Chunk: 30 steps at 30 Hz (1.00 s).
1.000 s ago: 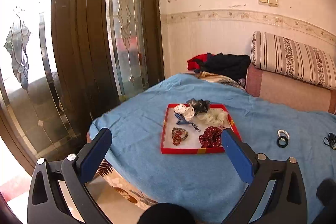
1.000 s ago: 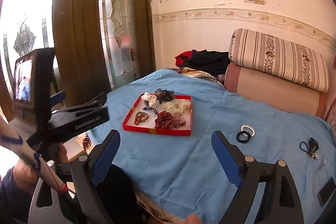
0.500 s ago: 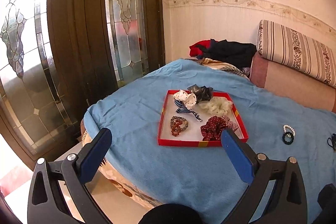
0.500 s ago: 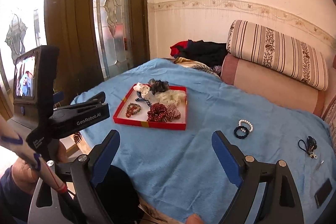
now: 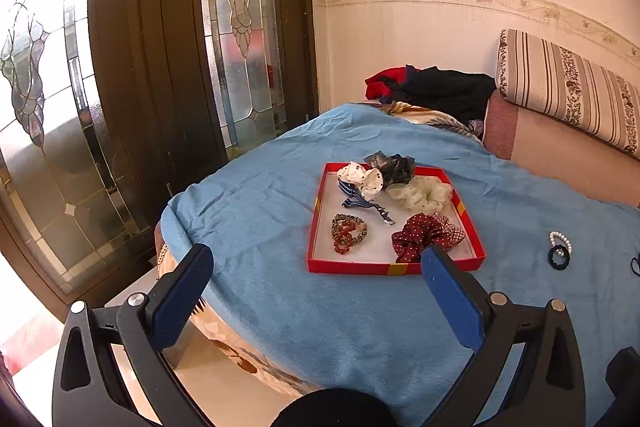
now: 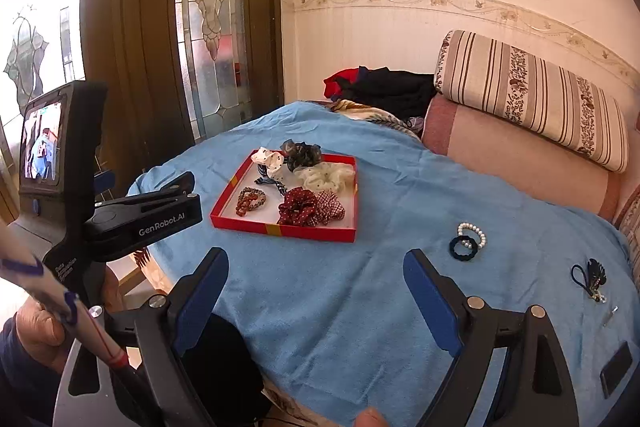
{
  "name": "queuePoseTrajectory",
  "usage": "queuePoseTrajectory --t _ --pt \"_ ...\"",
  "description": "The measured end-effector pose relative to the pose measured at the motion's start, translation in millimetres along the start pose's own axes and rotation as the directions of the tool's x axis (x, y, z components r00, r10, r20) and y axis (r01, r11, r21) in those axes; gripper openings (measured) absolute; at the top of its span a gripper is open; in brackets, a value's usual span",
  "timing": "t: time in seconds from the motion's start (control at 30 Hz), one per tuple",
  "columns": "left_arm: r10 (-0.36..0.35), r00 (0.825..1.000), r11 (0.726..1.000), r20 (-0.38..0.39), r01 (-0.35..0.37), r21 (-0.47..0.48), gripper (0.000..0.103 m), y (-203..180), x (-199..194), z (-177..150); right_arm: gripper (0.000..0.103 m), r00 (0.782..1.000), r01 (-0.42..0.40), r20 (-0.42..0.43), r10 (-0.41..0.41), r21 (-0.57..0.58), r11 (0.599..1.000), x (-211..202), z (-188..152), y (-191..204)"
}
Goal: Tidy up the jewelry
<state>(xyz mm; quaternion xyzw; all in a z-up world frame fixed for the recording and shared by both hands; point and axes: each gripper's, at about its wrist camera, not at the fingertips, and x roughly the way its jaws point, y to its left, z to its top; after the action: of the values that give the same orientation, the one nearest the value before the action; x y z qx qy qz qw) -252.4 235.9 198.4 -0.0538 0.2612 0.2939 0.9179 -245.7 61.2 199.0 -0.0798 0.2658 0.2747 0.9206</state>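
Note:
A red tray sits on the blue bedspread and holds several scrunchies and a beaded bracelet. To its right lie a white pearl bracelet touching a dark hair tie. A black hair tie with a charm lies farther right. My left gripper is open and empty, short of the tray's near edge. My right gripper is open and empty above bare bedspread, right of the left gripper body.
The blue bedspread ends at the near left, with floor below. A striped cushion and a pile of dark and red clothes lie at the back. A glass-panelled door stands left. A small dark object lies at far right.
Both grippers have moved forward and lower toward the bed; the tray and the loose pieces look larger and nearer. Nothing was taken hold of.

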Motion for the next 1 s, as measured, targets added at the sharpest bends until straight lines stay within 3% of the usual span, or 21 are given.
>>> queuePoseTrajectory --t 1.0 --pt "0.010 1.000 1.000 0.001 -0.010 -0.001 0.103 5.6 1.9 -2.3 0.092 1.000 0.004 0.002 -0.004 0.001 1.000 -2.1 0.0 1.5"
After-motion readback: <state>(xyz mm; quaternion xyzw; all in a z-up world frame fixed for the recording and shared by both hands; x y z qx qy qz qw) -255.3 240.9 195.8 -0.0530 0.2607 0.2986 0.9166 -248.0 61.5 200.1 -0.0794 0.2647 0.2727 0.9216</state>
